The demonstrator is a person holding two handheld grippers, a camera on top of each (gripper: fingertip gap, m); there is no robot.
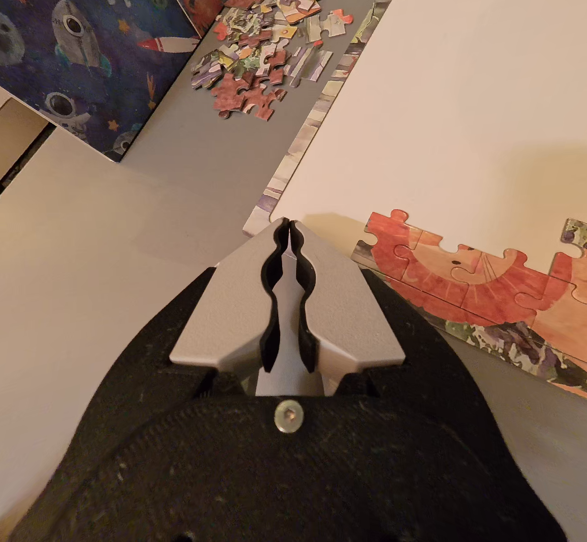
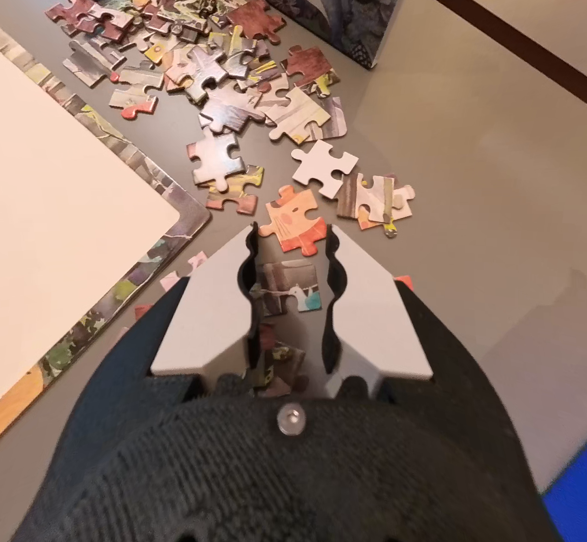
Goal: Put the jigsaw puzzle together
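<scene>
- Step in hand, as judged: choosing the next piece from the loose pile (image 2: 203, 59) on the grey bench (image 2: 460, 132), beside the long edge of the puzzle tray (image 2: 149, 161).
- Right gripper (image 2: 292, 229): fingers open, holding nothing, hanging just above the orange cat-face piece (image 2: 293, 220), which lies face up near the tray's corner.
- One white piece (image 2: 324, 167) just beyond it, lying face down.
- Left gripper (image 1: 289, 221): fingers closed with tips touching, nothing between them, parked over the tray's corner.
- Already joined: an orange-red section (image 1: 470, 285) along the near edge of the tray; the rest of the white tray floor (image 1: 444, 97) still bare.
- Two picture boxes (image 1: 73, 43) standing at the far side of the pile.
- Next move, probably: lowering the open fingers around the cat-face piece, closing on its edges, then carrying it to the orange section; thin and flat, so hard to lift cleanly without sliding.
</scene>
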